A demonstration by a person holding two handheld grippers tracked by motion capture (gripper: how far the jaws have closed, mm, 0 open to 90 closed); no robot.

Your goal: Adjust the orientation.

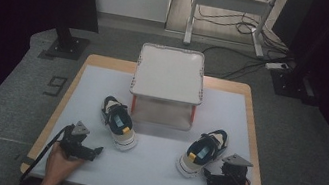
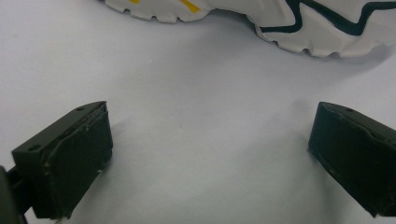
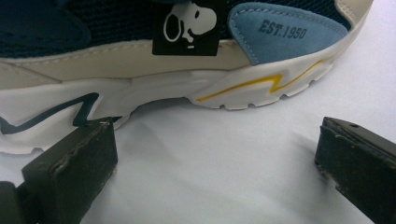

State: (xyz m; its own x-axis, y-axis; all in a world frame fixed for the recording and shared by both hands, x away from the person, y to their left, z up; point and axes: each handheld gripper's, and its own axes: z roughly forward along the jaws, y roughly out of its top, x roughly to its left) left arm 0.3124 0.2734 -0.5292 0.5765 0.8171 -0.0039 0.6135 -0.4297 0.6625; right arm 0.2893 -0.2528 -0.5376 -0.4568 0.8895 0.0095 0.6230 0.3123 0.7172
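Two white and navy sneakers lie on the white table mat. The left sneaker points toward the near edge, and its white sole runs along the top of the left gripper view. My left gripper rests low on the mat just short of it, open, with bare mat between the jaws. The right sneaker carries a blue heel patch and a cartoon dog tag. My right gripper sits open beside it, its left jaw tip close to the sole, nothing held.
A white shelf stand with red legs stands at the middle back of the table. The wooden table edge frames the mat. Dark stands and cables lie on the floor beyond.
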